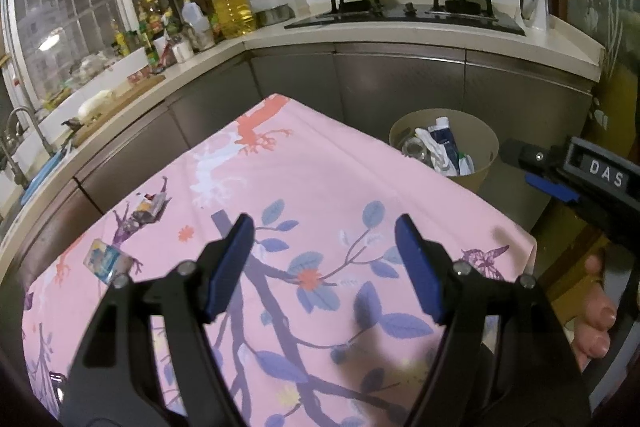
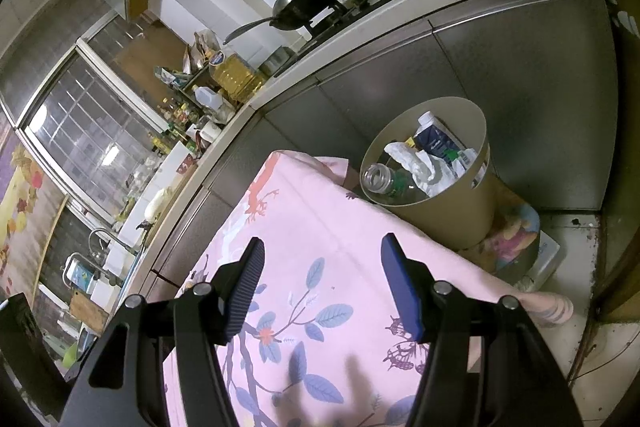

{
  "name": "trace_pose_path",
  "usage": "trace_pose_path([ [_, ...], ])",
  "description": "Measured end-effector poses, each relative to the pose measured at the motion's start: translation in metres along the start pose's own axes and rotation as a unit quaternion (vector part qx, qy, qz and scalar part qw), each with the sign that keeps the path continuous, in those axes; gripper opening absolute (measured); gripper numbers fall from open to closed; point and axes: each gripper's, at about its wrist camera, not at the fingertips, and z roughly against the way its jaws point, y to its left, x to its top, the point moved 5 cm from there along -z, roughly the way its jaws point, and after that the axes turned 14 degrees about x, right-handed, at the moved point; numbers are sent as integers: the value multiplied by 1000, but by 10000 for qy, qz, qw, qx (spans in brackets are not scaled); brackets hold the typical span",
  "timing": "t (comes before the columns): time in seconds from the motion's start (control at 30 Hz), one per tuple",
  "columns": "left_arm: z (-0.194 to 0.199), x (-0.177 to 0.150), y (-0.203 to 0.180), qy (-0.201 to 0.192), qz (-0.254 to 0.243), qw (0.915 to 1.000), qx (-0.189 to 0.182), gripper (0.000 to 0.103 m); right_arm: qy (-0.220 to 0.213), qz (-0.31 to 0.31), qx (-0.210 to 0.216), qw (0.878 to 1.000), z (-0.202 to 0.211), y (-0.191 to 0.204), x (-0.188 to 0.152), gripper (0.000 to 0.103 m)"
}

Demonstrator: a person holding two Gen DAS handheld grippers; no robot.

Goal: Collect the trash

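A beige trash bin (image 1: 486, 143) (image 2: 440, 215) stands beyond the table's far right corner, holding a carton, crumpled paper and a clear bottle. Two wrappers lie near the table's left edge in the left wrist view: a dark snack wrapper (image 1: 150, 207) and a light blue packet (image 1: 106, 261). My left gripper (image 1: 324, 263) is open and empty above the pink floral tablecloth (image 1: 320, 171). My right gripper (image 2: 322, 287) is open and empty above the cloth (image 2: 304, 211), near the bin. It also shows at the right edge of the left wrist view (image 1: 560, 171).
Kitchen counters (image 1: 360, 35) run along the far and left sides, with a stove, two woks, oil bottles and a sink. Steel cabinet fronts (image 2: 500, 99) stand behind the bin. A patterned item (image 2: 516, 235) lies on the floor by the bin.
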Motion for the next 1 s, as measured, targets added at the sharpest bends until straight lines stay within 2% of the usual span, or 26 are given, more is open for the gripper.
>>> trace_pose_path([
  [0.53, -7, -6, -1, 201, -14, 9998, -85, 71, 3, 12, 7, 10000, 0, -1, 2, 58],
  [0.6, -8, -6, 1, 209, 14, 9998, -58, 76, 1, 34, 2, 10000, -2, -1, 1, 58],
  [1.0, -24, -18, 32, 397, 287, 9986, 192, 76, 105, 120, 2, 9999, -11, 5, -9, 58],
])
